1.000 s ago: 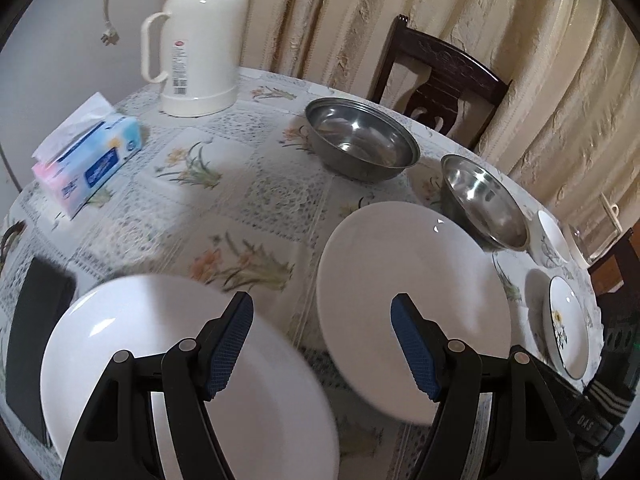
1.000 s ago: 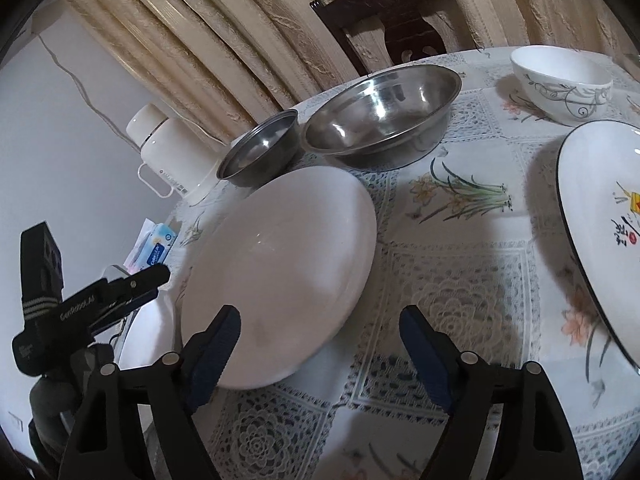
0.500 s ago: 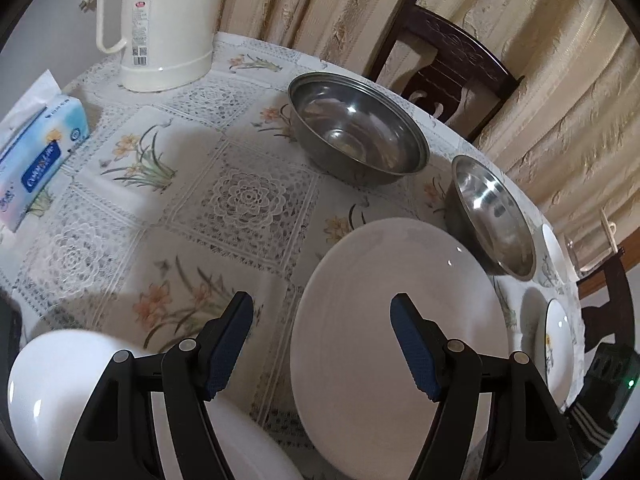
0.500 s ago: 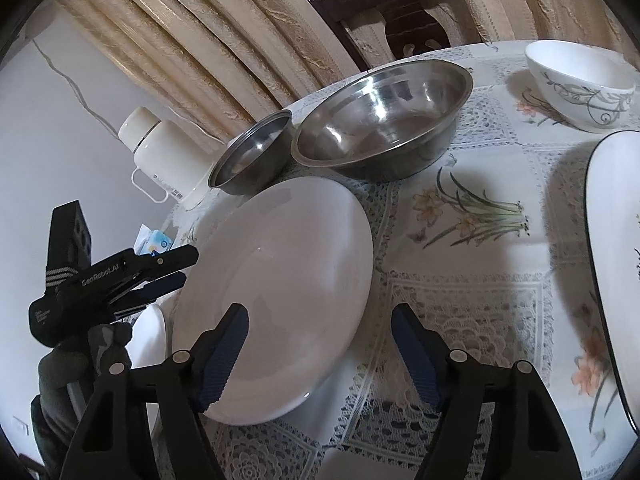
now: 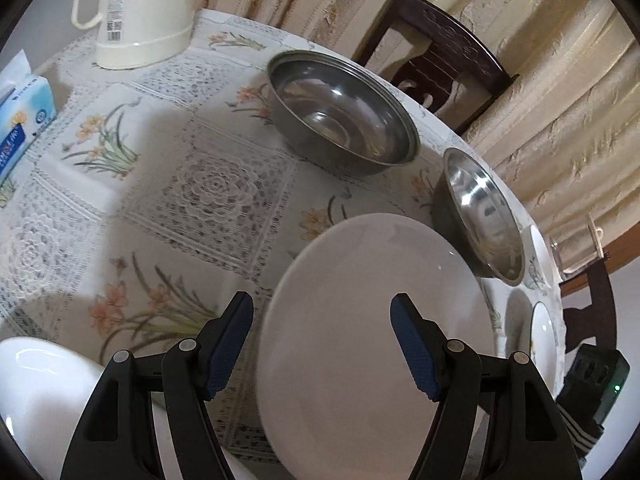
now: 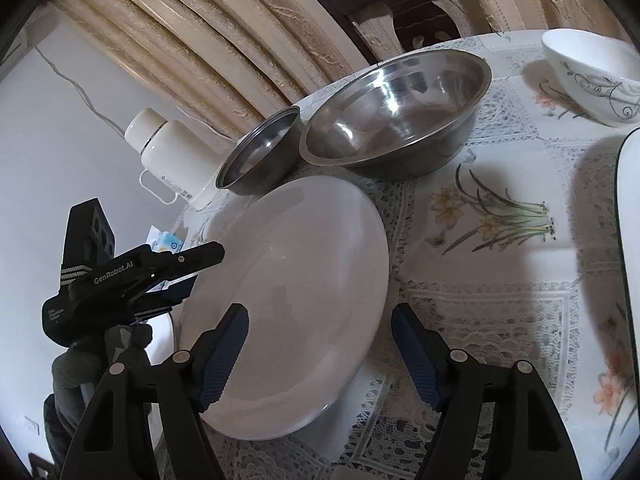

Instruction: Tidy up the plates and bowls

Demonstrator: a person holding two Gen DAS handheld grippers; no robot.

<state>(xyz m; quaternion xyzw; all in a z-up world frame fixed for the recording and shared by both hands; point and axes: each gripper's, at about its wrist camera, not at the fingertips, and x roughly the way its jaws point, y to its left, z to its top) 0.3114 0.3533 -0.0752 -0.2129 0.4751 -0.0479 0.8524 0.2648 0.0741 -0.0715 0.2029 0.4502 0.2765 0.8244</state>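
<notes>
Left wrist view: left gripper (image 5: 322, 334) wide open, nothing held, blue pads (image 5: 230, 346) apart over the near rim of a plain white plate (image 5: 372, 344). Plate lies flat on the table (image 5: 208, 196) and fills the space between and ahead of the fingers; right pad above its surface, left pad just off its left edge. Second white plate (image 5: 44, 384) low and left of the gripper, partly behind the left finger. Ahead: large steel bowl (image 5: 340, 114); ahead-right, a smaller steel bowl (image 5: 482, 216) just beyond the plate's far rim (touching or not, cannot tell). Far right at the table edge, a patterned bowl (image 5: 540, 252) and a dark-rimmed plate (image 5: 544, 334), both only partly visible. Far left: thermos (image 5: 136, 12), tissue pack (image 5: 20, 120). Chair (image 5: 436, 60) and curtain behind the table.

Right wrist view: right gripper (image 6: 320, 352) also wide open and empty, over the same white plate (image 6: 296, 312); left pad above the plate, right pad over the tablecloth beside its right rim. Left gripper (image 6: 188, 268) visible to the left, at the plate's left edge, held by a gloved hand (image 6: 80, 368). Both steel bowls (image 6: 396, 112) sit ahead, side by side.
</notes>
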